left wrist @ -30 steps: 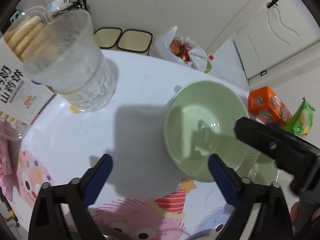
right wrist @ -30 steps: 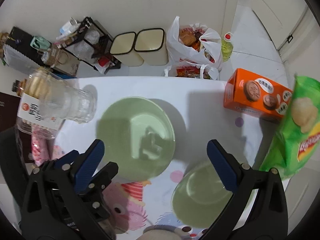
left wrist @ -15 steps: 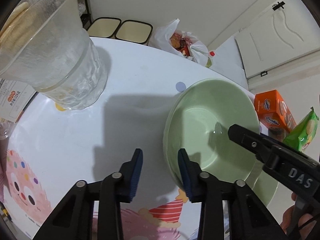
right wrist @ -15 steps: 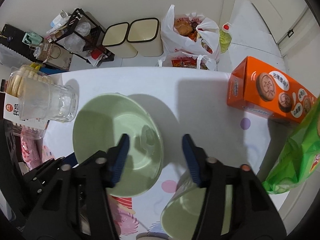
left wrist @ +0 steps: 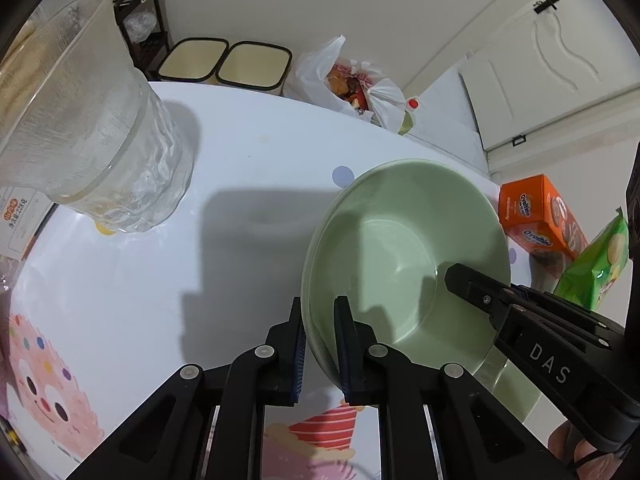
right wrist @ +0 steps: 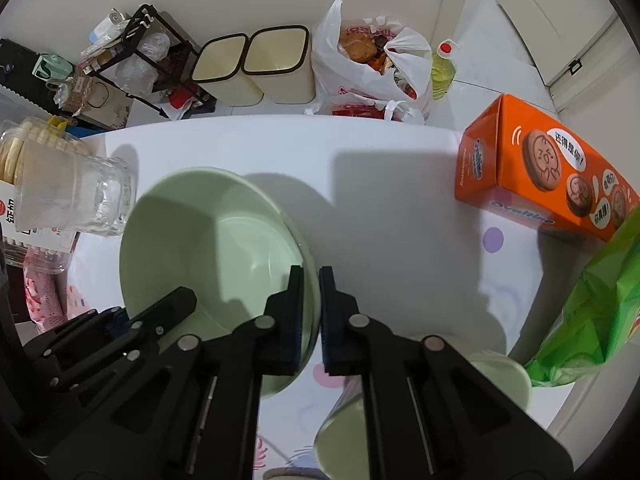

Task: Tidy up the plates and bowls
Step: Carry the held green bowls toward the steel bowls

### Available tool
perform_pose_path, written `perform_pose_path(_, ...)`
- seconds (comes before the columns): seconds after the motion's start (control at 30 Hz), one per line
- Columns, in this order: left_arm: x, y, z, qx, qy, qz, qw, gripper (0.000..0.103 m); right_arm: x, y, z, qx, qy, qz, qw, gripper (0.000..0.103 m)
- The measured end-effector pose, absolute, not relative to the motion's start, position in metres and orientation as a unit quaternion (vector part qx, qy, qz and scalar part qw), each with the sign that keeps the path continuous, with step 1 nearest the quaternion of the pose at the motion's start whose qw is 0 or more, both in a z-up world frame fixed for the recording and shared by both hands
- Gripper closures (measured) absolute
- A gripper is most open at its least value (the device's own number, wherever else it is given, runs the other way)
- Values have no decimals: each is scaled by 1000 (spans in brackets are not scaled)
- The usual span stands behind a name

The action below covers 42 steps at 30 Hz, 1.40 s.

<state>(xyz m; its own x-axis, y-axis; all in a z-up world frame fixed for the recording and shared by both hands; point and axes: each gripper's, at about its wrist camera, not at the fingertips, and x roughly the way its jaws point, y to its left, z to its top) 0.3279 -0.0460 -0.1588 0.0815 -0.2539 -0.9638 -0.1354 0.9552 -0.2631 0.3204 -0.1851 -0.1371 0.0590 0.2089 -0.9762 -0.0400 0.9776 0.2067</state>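
A pale green bowl (left wrist: 400, 248) (right wrist: 208, 248) sits on the white cartoon-print table (left wrist: 248, 152). Its edge shows a double rim, and I cannot tell whether two bowls are nested. My left gripper (left wrist: 321, 340) points steeply down, its jaws closing on the bowl's left rim, one pad inside and one outside. My right gripper (right wrist: 311, 308) closes the same way on the opposite rim, and its fingers (left wrist: 476, 288) reach into the bowl in the left wrist view. A second green bowl (right wrist: 500, 376) stands near the right gripper, partly hidden by it.
A ribbed clear glass jar (left wrist: 104, 140) (right wrist: 76, 200) stands left of the bowl, with a tub of biscuits behind it. An orange biscuit box (right wrist: 540, 184) and a green crisps bag (right wrist: 600, 300) crowd the right side. Bins and plastic bags lie beyond the table's far edge.
Both grippers came down and closed from wide open onto opposite rims of the green bowl. The bowl now looks larger and nearer in both views.
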Motion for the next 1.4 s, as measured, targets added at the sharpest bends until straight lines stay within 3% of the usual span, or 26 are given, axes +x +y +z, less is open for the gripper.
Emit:
perform_pose_path(0.5, 287, -45, -104, -111, 654, -53, 746, 91, 280, -191, -89, 111, 648, 87, 749, 94)
perform_pose_path(0.87, 217, -68, -54, -75, 633, -66, 767, 92, 208, -192, -38, 59, 620, 77, 778, 95)
perform_pose_path(1.4, 118, -109, -50, -47, 649, -93, 754, 91, 97, -228, -38, 87, 629, 75, 769, 93)
